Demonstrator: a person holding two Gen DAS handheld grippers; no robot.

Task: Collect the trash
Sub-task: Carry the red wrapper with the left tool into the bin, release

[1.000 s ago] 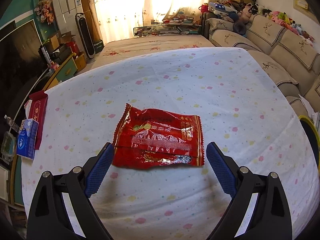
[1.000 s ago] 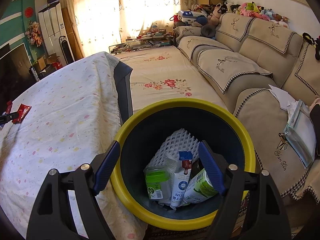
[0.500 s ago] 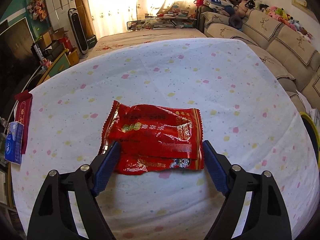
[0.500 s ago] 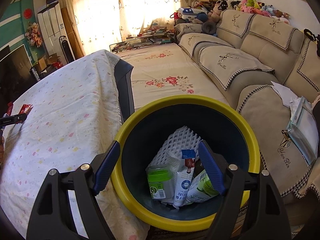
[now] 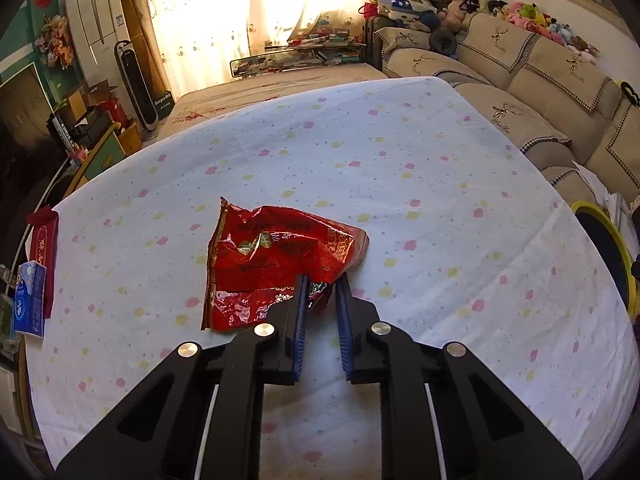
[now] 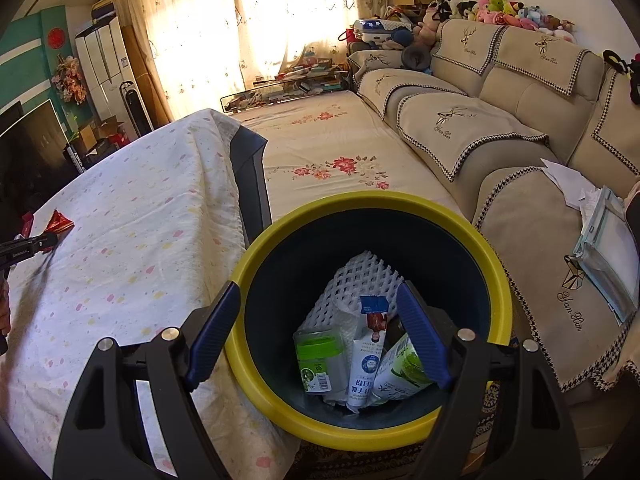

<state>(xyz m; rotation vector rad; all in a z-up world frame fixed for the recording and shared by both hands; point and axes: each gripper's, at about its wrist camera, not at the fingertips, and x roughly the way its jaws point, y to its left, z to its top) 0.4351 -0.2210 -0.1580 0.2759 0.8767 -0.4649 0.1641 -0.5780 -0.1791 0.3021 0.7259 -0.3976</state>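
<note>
Quick count: one red snack wrapper on the spotty-sheeted surface. One blue tissue pack and one red packet along its left edge. One yellow-rimmed bin, with four bits inside: one white foam net, one green-lidded jar, one white tube, one green-printed carton. Two grippers, left gripper and right gripper. One heap of plush toys, too jumbled to count.

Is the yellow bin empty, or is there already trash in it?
Not empty. The bin holds white foam netting, a green-lidded jar, a tube and a green carton at the bottom.
</note>
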